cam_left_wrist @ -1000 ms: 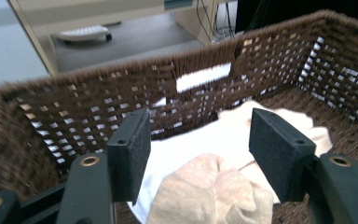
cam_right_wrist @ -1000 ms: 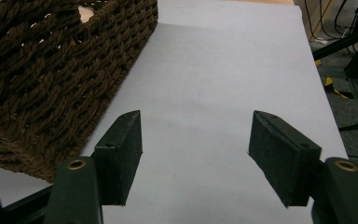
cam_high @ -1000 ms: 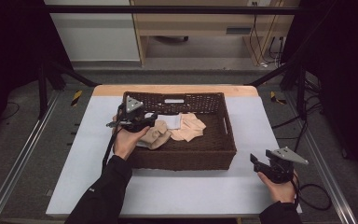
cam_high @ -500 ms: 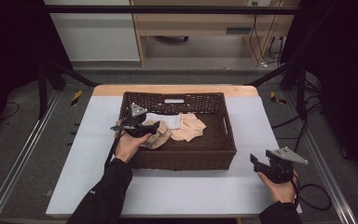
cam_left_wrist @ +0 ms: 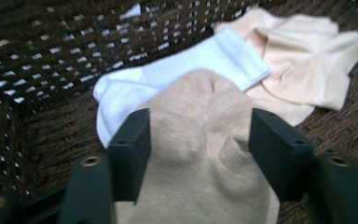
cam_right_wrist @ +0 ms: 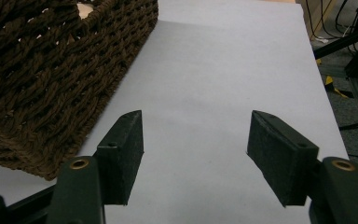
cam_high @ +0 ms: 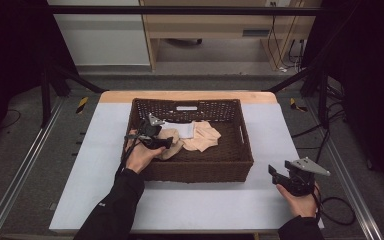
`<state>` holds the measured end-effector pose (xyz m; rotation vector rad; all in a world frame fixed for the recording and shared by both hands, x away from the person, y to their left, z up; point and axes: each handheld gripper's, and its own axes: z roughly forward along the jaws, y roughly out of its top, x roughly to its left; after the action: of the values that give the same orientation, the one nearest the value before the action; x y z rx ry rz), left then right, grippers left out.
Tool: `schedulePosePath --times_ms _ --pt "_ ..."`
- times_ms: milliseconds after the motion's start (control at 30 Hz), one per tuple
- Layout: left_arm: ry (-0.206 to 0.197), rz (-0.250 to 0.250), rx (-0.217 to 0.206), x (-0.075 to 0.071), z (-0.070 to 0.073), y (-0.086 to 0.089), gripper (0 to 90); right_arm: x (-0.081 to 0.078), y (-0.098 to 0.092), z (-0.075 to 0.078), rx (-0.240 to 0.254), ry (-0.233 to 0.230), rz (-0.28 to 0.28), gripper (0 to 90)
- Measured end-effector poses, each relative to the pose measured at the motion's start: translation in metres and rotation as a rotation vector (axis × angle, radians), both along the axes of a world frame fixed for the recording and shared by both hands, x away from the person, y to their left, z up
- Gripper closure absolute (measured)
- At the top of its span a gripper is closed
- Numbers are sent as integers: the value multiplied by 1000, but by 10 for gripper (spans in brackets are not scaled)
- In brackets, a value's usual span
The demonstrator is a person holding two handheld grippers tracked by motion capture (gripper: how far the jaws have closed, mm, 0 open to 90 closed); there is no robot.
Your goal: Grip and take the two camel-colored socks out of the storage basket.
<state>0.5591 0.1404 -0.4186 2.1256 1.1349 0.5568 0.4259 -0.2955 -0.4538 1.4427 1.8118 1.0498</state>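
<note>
The white-covered rectangular table (cam_high: 80, 165) carries a dark brown woven wicker basket (cam_high: 200, 170). Inside it the left gripper (cam_left_wrist: 198, 135) has sunk lower than a second ago, and its jaws have just been closing around the tan knitted sock (cam_left_wrist: 200, 154). The sock sits between the jaws, bulging at both pads, so a pickup appears to be under way. Just beyond the jaw tips a white ribbed sock (cam_left_wrist: 168, 84) lies partly under the tan one; further out and to the right lies a pale peach sock (cam_left_wrist: 303, 60). The right gripper (cam_right_wrist: 196, 140) rests on the table outside the basket, jaws spread and empty.
</note>
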Motion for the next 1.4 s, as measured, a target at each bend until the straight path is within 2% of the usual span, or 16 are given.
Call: schedulePosePath --times_ms 33,167,200,333,500,667,733,800,867,900,967,1000,1100,1200,1333,1400 --pt "18 1 14 1 -1 -1 451 0 0 0 6 0 -1 367" --pt "27 1 18 1 -2 -1 619 -1 -1 0 -1 1 0 377" --pt "49 19 27 3 -3 -2 651 0 -1 0 1 -1 4 389" --pt "74 49 15 5 -4 0 761 1 1 -1 0 13 10 405" --pt "62 49 4 4 -2 2 898 0 1 0 3 12 25 455" --pt "34 42 -61 3 2 7 898 -1 -1 1 6 9 24 471" --pt "12 21 -95 3 4 7 867 -3 -1 2 11 2 23 470" --pt "-5 -1 -125 3 6 7 758 -4 -2 3 10 -6 22 470" --pt "-16 4 -151 4 7 6 599 -4 -3 3 19 -5 20 469" --pt "-29 10 -143 6 7 5 529 -4 -3 3 21 -3 19 467" --pt "-92 22 -108 13 7 6 410 -2 -3 2 16 -1 19 466" --pt "-95 31 -107 16 7 7 386 -2 -3 2 12 -1 22 465" --pt "-73 55 -91 25 2 9 350 -3 -2 2 19 -3 23 464" --pt "-2 64 -66 28 -6 12 349 -3 -3 2 17 0 25 462" --pt "19 75 -68 29 -8 14 352 -2 -2 2 18 6 26 458" --pt "51 74 -65 29 -11 15 394 -2 -2 1 8 0 27 457"
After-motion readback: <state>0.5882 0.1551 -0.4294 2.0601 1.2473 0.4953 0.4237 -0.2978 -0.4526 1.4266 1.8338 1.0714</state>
